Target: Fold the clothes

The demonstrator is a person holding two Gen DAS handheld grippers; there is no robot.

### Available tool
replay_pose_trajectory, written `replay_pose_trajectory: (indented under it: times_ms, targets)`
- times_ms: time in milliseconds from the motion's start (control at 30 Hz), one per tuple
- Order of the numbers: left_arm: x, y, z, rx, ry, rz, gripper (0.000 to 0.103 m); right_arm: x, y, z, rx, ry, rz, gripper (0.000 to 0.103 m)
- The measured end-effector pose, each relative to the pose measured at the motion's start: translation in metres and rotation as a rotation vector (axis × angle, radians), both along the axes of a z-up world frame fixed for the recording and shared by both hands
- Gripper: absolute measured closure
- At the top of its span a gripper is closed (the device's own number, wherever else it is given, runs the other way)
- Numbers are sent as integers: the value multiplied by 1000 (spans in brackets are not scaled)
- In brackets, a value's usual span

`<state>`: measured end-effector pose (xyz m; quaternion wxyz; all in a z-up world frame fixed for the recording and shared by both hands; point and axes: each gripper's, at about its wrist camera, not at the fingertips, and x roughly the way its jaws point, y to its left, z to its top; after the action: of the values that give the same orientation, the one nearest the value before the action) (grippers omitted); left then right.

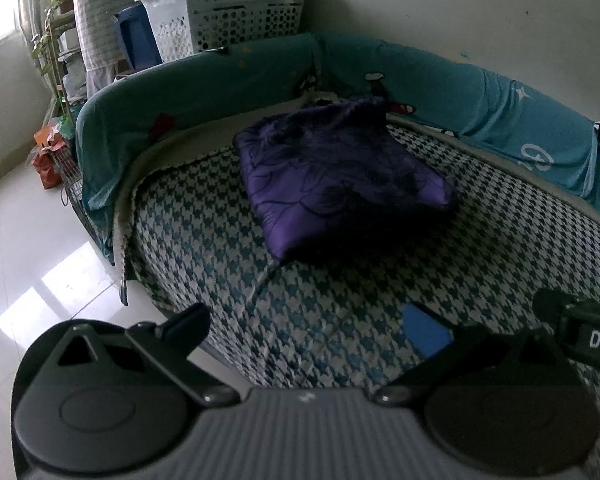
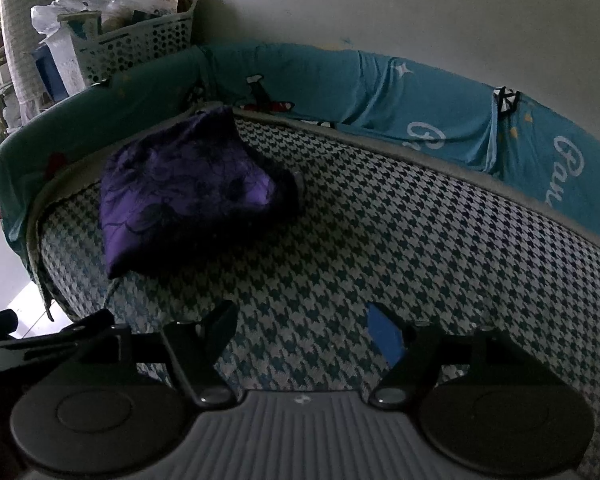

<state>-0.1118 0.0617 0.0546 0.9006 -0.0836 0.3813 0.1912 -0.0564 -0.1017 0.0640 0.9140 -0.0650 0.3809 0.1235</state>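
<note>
Purple garment (image 1: 340, 176) lies well beyond both grippers' spread fingers (image 1: 188, 320).

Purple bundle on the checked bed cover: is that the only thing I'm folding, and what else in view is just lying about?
For the job:
- purple cloth, bunched on the checked bed cover
- left gripper, open, holding nothing
- right gripper, open, holding nothing

Just lying about:
- teal padded surround
- white perforated basket, full of bags
- potted plants by the window
</note>
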Motion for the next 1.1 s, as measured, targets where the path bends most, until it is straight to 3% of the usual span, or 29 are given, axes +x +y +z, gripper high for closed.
replay_pose_trajectory:
  times_ms: [533,800,1100]
  targets:
    - [8,0,0,0,12,-15,0,10,0,-5,24,21,-1,26]
    - [14,3,2,10,13,-16,0,19,2,-2,24,8,-4,16]
    - [17,2,2,19,17,-17,0,22,1,1,41,0,-12,12]
